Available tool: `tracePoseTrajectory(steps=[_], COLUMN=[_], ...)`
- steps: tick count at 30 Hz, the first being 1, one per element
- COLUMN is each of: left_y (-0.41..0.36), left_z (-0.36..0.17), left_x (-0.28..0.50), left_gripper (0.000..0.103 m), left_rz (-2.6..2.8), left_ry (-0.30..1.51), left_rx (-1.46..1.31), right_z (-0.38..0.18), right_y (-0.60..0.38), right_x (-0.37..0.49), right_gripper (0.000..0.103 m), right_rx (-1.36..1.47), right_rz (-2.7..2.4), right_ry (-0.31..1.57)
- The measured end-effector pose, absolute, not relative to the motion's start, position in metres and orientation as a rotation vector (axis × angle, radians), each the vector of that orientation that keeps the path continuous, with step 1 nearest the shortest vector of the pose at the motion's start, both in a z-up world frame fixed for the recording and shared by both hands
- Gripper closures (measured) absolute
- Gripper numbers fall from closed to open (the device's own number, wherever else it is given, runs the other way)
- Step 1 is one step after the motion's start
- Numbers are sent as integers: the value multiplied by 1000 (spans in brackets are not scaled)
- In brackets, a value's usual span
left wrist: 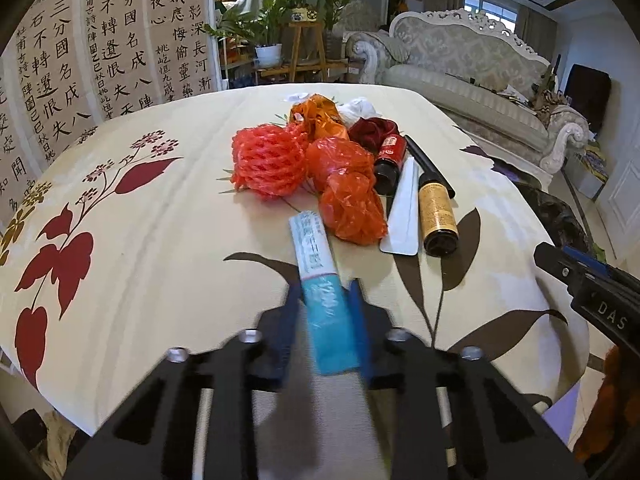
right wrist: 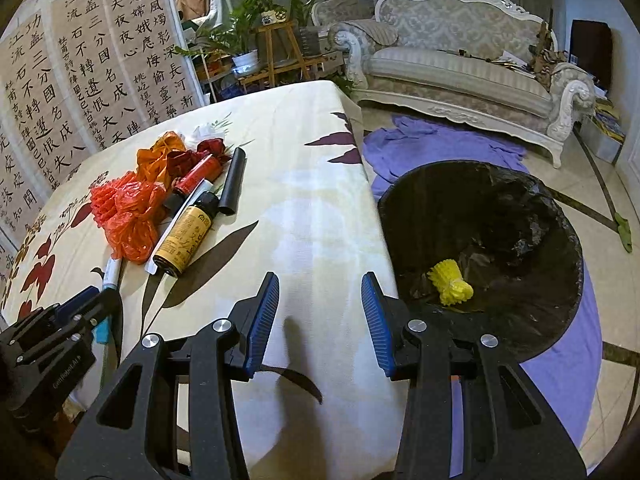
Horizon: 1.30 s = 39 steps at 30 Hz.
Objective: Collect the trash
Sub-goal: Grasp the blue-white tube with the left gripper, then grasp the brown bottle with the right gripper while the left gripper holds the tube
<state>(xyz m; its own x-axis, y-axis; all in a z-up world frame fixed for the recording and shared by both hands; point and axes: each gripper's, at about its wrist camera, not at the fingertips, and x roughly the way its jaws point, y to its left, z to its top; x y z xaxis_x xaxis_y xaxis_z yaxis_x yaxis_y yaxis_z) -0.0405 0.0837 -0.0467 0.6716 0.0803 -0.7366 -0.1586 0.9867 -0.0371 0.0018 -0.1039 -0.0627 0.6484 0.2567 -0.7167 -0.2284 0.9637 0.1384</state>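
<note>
On the table (left wrist: pixel 160 248), near its front edge, the left gripper (left wrist: pixel 324 304) is pinching the blue end of a tube (left wrist: pixel 320 280), which lies flat on the cloth with its white end toward the trash pile. The tube appears not yet lifted. The right gripper (right wrist: pixel 320 312) hangs spread and empty over the table's edge, beside the bin (right wrist: pixel 560 216).

Done so far, as judged: one item only, a yellow net (right wrist: pixel 452 284), lies at the bottom of the black-lined bin on the floor.

Left on the table: a red net (left wrist: pixel 266 162), two red bags (left wrist: pixel 352 212), an orange bag (left wrist: pixel 316 114), a white wad (left wrist: pixel 360 108), a dark red wad (left wrist: pixel 372 130), a red bottle (left wrist: pixel 390 160), a brown bottle (left wrist: pixel 438 212), a black tube (left wrist: pixel 430 166) and a white strip (left wrist: pixel 404 212). They sit clustered, several touching.

Assessment: the task is at an early stage; the bulk of the trash awaits transfer.
</note>
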Motion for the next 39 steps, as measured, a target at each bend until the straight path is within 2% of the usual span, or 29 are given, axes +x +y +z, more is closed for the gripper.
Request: tracePoseTrajectory(steps=[27,30,31,39], left_y=[160,164,163,165], left_z=[-46,-47,-47,-49], left_x=[-44,-45,-45,-46], left_gripper=[82,82,82,82], left_rz=[248,248,249,249], left_ry=[799,795,791,771], left_rx=[-156,-159,-156,-163], right_z=[-50,-57,-59,-64], right_y=[-12,-5,-4,-15], right_x=[23,27,27,23], right_gripper=[61,68,75,79], right_rx=[-65,-82,-86,-80], right_rz=[419,419,415,401], right_ry=[810,832,838,829])
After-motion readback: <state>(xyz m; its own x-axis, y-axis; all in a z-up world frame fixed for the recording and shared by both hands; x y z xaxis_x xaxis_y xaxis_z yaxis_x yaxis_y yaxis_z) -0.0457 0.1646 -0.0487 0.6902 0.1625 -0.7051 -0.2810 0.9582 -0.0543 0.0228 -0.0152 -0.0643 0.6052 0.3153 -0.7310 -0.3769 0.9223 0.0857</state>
